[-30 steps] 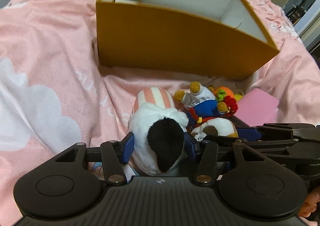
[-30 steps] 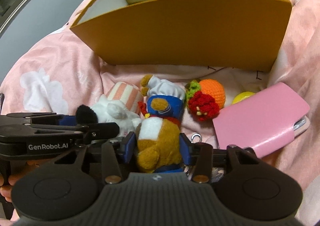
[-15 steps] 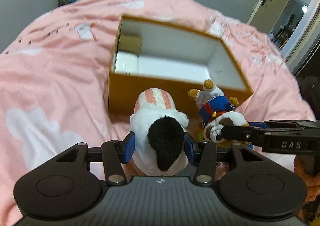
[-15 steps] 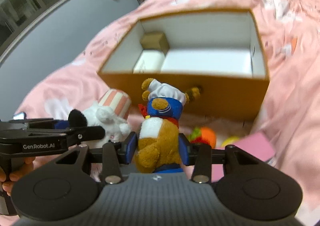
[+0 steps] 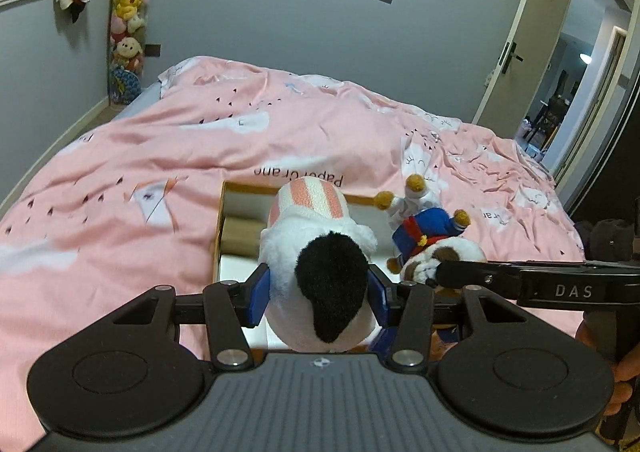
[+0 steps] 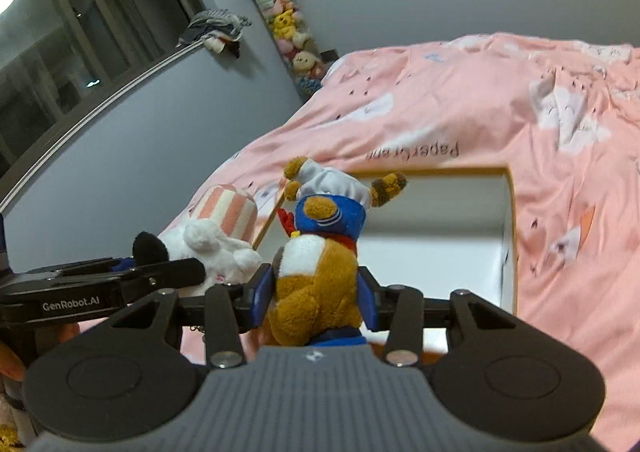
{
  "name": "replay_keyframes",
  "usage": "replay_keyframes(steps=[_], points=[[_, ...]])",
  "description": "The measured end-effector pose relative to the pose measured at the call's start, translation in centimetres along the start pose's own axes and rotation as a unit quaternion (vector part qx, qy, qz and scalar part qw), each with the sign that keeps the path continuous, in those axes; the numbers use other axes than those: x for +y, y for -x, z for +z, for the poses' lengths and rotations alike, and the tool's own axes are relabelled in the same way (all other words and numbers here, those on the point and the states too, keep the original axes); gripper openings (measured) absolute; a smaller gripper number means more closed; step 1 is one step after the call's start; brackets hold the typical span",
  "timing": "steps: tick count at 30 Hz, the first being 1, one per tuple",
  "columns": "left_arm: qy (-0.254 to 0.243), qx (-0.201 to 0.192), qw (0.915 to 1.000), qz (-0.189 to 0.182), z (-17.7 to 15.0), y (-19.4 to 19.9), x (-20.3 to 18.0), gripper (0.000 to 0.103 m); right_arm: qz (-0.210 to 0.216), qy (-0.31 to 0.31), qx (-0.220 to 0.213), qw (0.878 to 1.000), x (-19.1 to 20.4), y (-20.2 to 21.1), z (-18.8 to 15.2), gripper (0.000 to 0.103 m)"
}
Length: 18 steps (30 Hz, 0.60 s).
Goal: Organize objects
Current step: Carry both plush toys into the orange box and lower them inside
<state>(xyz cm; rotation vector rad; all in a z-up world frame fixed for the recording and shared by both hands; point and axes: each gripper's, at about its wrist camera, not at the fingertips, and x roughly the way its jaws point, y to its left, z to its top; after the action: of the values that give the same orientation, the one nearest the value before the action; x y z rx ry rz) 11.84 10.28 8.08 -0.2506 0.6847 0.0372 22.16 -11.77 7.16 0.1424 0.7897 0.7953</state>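
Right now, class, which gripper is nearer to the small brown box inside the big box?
Left. The left gripper hangs by the small brown box; the right gripper is further along, over the big box's middle.

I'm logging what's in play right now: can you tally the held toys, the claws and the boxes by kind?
Plush toys held: 2, a white plush dog and a brown plush bear
Claws: 2, left claw and right claw
Cardboard boxes: 1, orange box
Total: 5

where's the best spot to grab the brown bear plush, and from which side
Grip the brown bear plush across its soft round body, as the right gripper does now, jaws on either flank. Come from the rump end: the sailor-suited chest, paws and white hat stick out forward and would snag or flop.
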Motion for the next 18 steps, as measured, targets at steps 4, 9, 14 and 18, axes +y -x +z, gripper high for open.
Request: replay_keyframes(steps=[4, 9, 14, 18], points=[[0.009, 0.031, 0.9995, -0.006, 0.8, -4.1, 0.3, 0.057, -0.012, -0.029, 0.022, 0.999, -1.7, -3.5, 0.9, 0.046], [0.008, 0.082, 0.9966, 0.006, -0.2, -9.0, 1.1, 0.057, -0.052, -0.045, 0.053, 0.996, -3.8, -7.7, 0.3, 0.046], [0.012, 0.091, 0.9956, 0.018, -0.8, -11.1, 1.8, 0.057, -0.081, -0.033, 0.05, 0.995, -4.8, -9.5, 0.0, 0.046], [0.011, 0.081, 0.9963, 0.025, 0.0, -11.8, 1.9, 0.057, -0.104, -0.007, 0.03, 0.994, -4.6, -10.2, 0.5, 0.046]])
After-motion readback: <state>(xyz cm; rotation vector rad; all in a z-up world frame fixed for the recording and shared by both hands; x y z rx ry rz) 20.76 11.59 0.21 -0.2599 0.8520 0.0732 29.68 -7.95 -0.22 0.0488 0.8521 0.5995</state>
